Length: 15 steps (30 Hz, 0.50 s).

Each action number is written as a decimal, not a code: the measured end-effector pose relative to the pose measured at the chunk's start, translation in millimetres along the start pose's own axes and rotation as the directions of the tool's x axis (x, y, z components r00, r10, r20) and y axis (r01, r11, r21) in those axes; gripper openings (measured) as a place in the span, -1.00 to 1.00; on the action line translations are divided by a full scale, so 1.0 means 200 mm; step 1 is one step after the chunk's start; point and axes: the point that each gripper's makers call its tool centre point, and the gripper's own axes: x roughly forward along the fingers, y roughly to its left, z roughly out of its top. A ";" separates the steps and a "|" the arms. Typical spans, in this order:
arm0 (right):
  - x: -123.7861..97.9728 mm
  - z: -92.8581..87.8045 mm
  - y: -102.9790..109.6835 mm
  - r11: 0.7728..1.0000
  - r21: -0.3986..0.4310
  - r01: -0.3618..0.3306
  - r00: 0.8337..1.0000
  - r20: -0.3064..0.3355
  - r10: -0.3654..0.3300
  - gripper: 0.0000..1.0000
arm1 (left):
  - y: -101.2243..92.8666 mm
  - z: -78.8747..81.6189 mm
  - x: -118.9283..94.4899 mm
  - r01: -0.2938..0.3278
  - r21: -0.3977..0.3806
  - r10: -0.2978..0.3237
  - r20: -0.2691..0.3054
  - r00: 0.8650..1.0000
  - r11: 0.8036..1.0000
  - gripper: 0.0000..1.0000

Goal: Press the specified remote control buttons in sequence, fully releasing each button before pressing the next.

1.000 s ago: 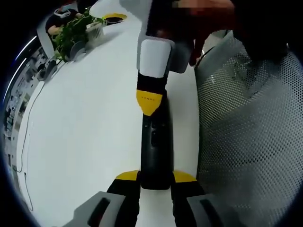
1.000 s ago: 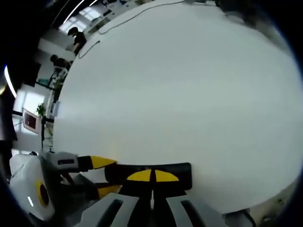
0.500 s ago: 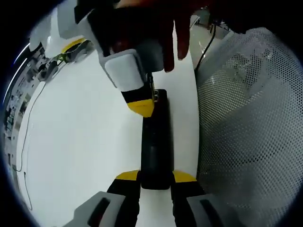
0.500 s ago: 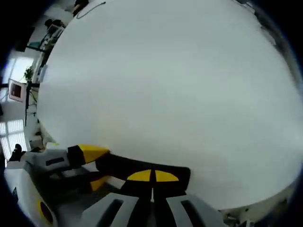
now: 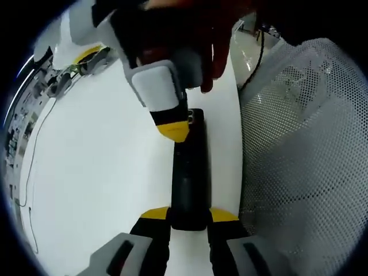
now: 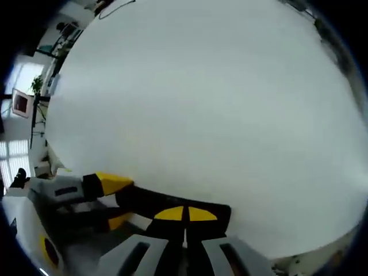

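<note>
Currently, in the left gripper view, the left tool (image 5: 190, 217) is clamping the near end of the black remote control (image 5: 188, 172), which is lying lengthwise on the white bench (image 5: 98, 172), just beside a white mesh surface (image 5: 299, 149). The right tool (image 5: 172, 131) is coming in from above, its yellow tip resting at the far half of the remote. For a clean press, the tip should be descending straight onto one button, with the left tool holding the remote steady, then lifting fully clear before the next button. Which button lies under the tip is hidden by the tip itself; the remote's face is too dark to read, and actual contact cannot be confirmed.

In the right gripper view, the right tool (image 6: 185, 214) is pointing down with its two jaws closed together, tips touching, over the remote control (image 6: 172, 204). The left tool (image 6: 112, 201) is holding the remote's end at lower left. The buttons are covered by the jaws, and the remote's far end is cut off behind them.
</note>
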 end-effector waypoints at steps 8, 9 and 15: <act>0.00 0.00 0.01 0.992 -0.107 0.059 0.993 0.108 -0.047 -1.00 | 0.00 0.00 0.00 -0.003 -0.008 0.003 -0.013 1.000 1.000 -0.51; 0.00 0.00 0.01 0.992 -0.115 0.060 0.992 0.115 -0.047 -1.00 | 0.00 0.00 0.00 -0.003 -0.006 0.003 -0.011 1.000 1.000 -0.51; -0.01 0.00 0.02 0.992 -0.107 0.058 0.986 0.165 -0.040 -1.00 | -0.01 0.00 -0.01 -0.001 -0.017 0.001 -0.003 1.000 1.000 -0.51</act>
